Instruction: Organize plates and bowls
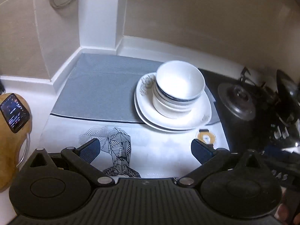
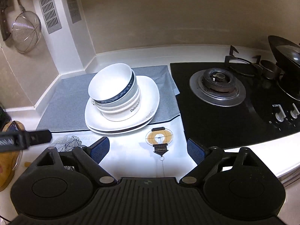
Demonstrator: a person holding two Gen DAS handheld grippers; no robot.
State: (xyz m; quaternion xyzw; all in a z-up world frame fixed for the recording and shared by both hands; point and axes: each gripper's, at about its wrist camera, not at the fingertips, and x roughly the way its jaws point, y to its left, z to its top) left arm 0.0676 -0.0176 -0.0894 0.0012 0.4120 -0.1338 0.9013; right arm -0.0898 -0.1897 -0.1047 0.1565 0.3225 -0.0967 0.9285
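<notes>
A stack of white bowls [image 1: 178,88] sits on two stacked white plates [image 1: 150,106] on a grey and white mat. The top bowl has a dark blue band and leans a little. The stack also shows in the right wrist view: bowls [image 2: 114,88] on plates [image 2: 148,90]. My left gripper [image 1: 145,150] is open and empty, a short way in front of the plates. My right gripper [image 2: 148,149] is open and empty, in front of the plates. The left gripper's body [image 2: 24,137] shows at the left edge of the right wrist view.
A black gas hob [image 2: 217,86] lies right of the mat, with a dark wok [image 2: 286,60] at far right. A wooden board with a phone [image 1: 14,110] stands left. A wire strainer [image 2: 26,31] hangs on the wall. The mat [image 2: 161,140] has a bulb print.
</notes>
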